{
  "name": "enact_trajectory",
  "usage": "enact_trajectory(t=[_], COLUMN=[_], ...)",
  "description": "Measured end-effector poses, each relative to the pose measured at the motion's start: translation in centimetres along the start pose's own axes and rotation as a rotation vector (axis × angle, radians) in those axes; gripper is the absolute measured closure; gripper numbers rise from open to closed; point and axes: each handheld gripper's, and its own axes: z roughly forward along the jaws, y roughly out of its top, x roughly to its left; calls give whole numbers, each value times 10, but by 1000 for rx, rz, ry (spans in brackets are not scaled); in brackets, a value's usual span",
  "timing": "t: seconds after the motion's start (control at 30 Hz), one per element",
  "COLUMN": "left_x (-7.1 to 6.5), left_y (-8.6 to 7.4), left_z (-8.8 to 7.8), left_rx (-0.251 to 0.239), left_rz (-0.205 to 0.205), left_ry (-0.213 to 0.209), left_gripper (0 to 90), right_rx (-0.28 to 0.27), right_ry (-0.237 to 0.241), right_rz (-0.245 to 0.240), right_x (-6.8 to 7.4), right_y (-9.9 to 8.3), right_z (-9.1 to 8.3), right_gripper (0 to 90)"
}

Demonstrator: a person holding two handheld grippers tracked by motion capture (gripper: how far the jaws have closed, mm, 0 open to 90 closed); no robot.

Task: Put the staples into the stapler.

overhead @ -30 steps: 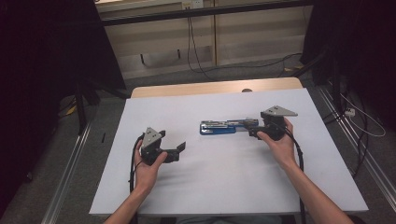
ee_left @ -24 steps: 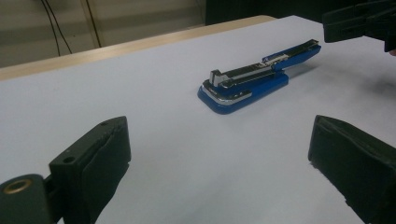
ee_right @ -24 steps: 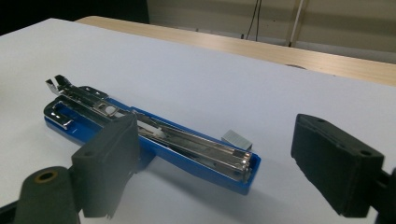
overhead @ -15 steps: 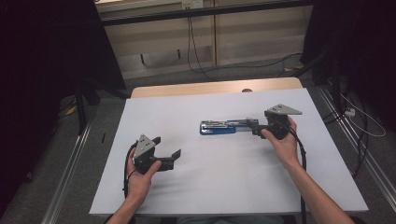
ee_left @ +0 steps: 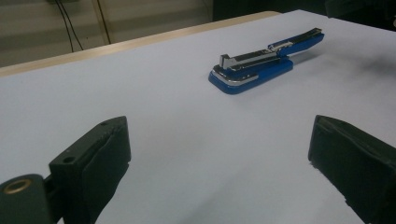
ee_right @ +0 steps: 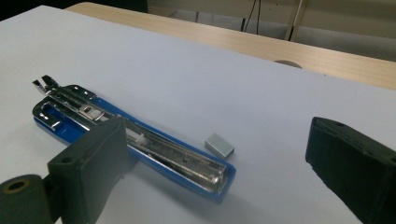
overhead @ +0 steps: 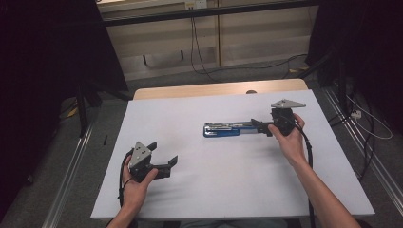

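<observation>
White table holds blue stapler just before right gripper.

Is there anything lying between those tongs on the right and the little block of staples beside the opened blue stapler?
Nothing visible does. The staple block lies on bare white table just beyond the open stapler, ahead of the right tongs, whose jaws have just been opening and stand wide with nothing clamped. The stapler's near end sits beside the tongs' left jaw.

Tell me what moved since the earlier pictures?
The left gripper slid toward the table's near left edge, jaws open and empty. The right gripper has just been opening wider, with the blue stapler end between its jaws, not pinched. The stapler and the staple block stayed put.
</observation>
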Motion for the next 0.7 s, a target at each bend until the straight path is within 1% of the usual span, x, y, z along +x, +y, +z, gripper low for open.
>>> enact_trajectory(t=[0.03,0.1,0.13,0.2,0.3,0.37,0.4,0.5,0.57,0.7], left_x=[-2,-3,-3,-4,-4,-5,-5,-8,-9,-12], left_y=[-1,-1,-2,-2,-5,-6,-5,-5,-5,-4], left_z=[0,-1,-1,-3,-6,-9,-10,-10,-9,-6], left_rx=[10,13,13,10,23,23,20,15,26,26], left_rz=[8,4,2,-7,-8,-3,-8,-4,10,9], left_ry=[-4,-13,-10,1,-3,-1,-1,-5,-15,-21], left_gripper=[59,59,59,60,59,59,59,57,57,57], right_rx=[5,11,5,14,31,52,63,79,90,135], right_ry=[3,7,3,11,13,23,27,39,43,40], right_rz=[-6,-14,-15,-11,-15,-13,-11,9,9,-27], right_x=[0,-2,-3,-7,-14,-19,-22,-29,-31,-35], right_y=[2,7,8,11,15,17,18,18,18,20], right_z=[1,2,3,4,6,8,9,12,13,18], right_gripper=[58,61,68,70,84,92,97,108,118,106])
